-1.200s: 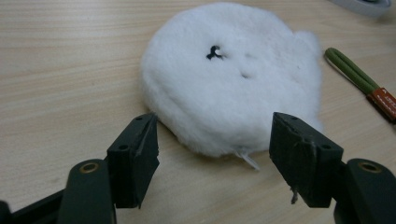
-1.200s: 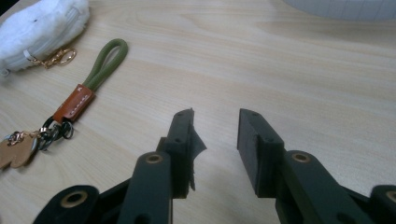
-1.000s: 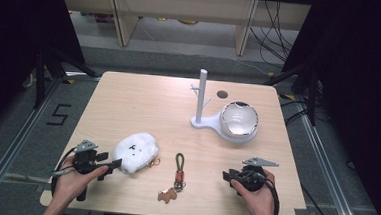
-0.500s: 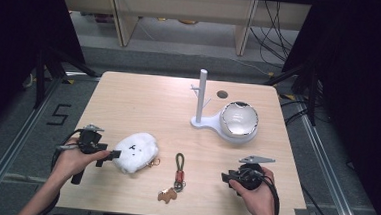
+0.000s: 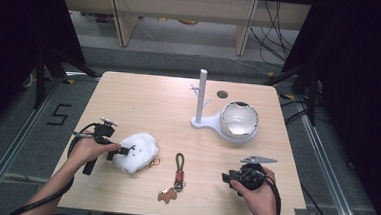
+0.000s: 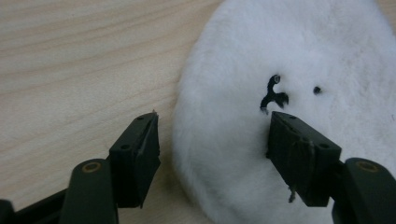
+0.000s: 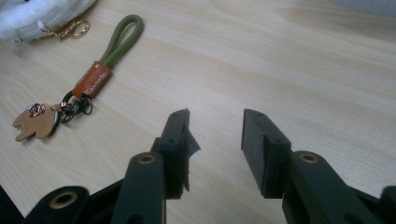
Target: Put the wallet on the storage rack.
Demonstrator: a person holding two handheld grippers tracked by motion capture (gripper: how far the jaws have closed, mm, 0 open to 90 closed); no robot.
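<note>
Currently, findings as follows.

Left gripper: your left gripper (image 5: 121, 150) sits at the near-left part of the table (image 5: 144, 99), held in your left hand (image 5: 90, 149). Its jaws are spread wide in the left gripper view, pointed at the white plush pouch (image 6: 289, 93).

Left jaw positions: one jaw stands over bare wood just beside the pouch's edge; the other overlaps the fur below the small black face marks. You grasp nothing yet.

White plush pouch: it lies flat on the table at near-left, just beside your left gripper (image 6: 212, 154). In the high view the white plush pouch (image 5: 138, 152) has a small gold clasp (image 5: 154, 161) at its right edge.

Right gripper: your right gripper (image 5: 228, 179) rests at the near-right part of the table in your right hand (image 5: 256, 194). In the right gripper view its jaws are parted with bare wood between them, nothing held (image 7: 215, 140).

Keychain: a green loop keychain (image 5: 178, 173) with a brown leather band and a tan charm lies between the pouch and your right gripper, apart from both.

Stand: a white peg stand (image 5: 200, 99) rises at the far-right centre, upright.

Round bowl: a round silver-rimmed bowl (image 5: 238, 120) sits on the stand's base, to the right of the post.
</note>
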